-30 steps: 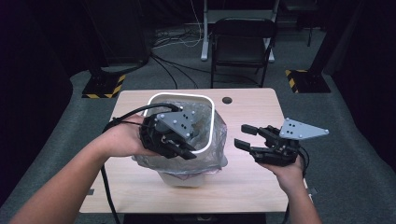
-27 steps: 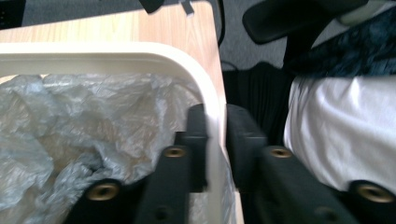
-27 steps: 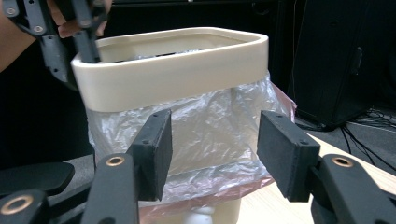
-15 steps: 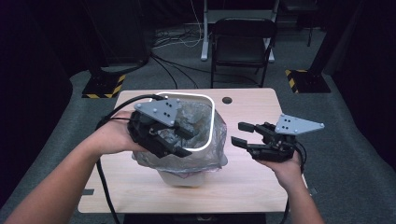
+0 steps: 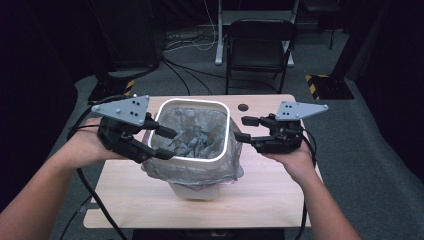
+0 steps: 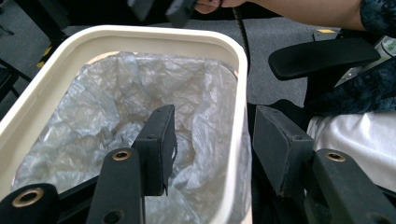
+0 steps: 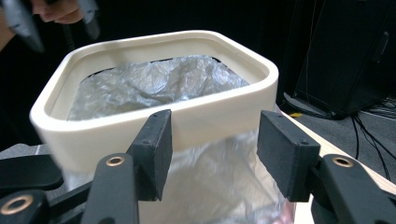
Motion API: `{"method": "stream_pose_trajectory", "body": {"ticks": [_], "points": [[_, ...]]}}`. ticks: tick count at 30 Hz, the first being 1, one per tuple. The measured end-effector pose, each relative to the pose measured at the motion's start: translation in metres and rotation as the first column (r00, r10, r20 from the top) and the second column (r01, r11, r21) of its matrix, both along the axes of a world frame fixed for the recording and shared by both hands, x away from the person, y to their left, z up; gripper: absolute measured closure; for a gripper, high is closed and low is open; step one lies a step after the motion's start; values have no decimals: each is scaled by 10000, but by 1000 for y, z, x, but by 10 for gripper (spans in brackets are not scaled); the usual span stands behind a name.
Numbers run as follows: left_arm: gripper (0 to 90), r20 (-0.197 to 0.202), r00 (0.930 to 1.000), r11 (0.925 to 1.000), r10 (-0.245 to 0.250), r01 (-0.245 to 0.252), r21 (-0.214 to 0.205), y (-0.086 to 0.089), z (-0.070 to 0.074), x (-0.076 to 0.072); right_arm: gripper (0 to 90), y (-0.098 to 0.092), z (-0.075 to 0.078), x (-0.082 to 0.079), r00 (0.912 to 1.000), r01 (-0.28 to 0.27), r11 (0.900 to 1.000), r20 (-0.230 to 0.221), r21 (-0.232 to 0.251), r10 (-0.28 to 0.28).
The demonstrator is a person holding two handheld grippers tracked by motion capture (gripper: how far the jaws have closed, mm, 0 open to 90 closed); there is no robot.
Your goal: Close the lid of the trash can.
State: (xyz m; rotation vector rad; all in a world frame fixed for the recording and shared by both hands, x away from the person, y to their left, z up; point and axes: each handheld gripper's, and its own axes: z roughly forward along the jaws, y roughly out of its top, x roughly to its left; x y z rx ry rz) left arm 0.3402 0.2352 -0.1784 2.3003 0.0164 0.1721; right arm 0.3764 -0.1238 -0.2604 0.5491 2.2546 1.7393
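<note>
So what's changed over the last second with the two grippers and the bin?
The left gripper has drawn back from over the bin to its left rim, its jaws just opened, straddling the rim without pressing it. The right gripper rose and moved in toward the right rim, open. The bin and its plastic liner stayed put on the table.

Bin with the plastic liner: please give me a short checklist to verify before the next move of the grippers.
1. Bin upright on the table: ok.
2. Ring seated over the liner: ok.
3. Left gripper jaws astride the ring, just opened, not pressing: ok.
4. Right gripper open, apart from the bin: ok.
5. Liner skirt hangs evenly outside: not ok, bunched.
6. Liner reaches the bottom: cannot tell.
</note>
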Motion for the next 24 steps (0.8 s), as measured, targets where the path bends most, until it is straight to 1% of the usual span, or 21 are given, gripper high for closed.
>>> {"method": "stream_pose_trajectory", "body": {"ticks": [2,4,6,13,16,20,22,24], "points": [[486,-24,10000,10000,7,-7,15,2,-2,-3,442,6,4,4,10000,-8,10000,3,-75,8],[488,-33,10000,9999,8,-8,118,4,-4,-5,440,12,7,9,10000,-26,9999,-27,-128,26],[489,-31,10000,9999,23,-23,160,6,-7,-6,438,16,9,14,10000,50,9999,-21,-136,-50],[505,-170,9998,9998,143,-141,155,13,-13,-3,438,17,16,33,9993,228,9994,-317,255,-220],[531,-264,9996,9996,84,-77,254,11,-16,-2,439,23,19,41,9992,250,9996,-327,162,-245],[581,-355,9993,9983,-89,110,574,8,-20,-2,450,36,21,55,9994,53,10000,-335,17,-53],[621,-339,9993,9974,-183,206,689,7,-23,-2,469,43,20,62,9993,-23,9999,-384,-121,19],[645,-361,9991,9972,-202,227,711,7,-24,-1,494,48,20,68,9992,-63,9998,-393,-194,55]]}}
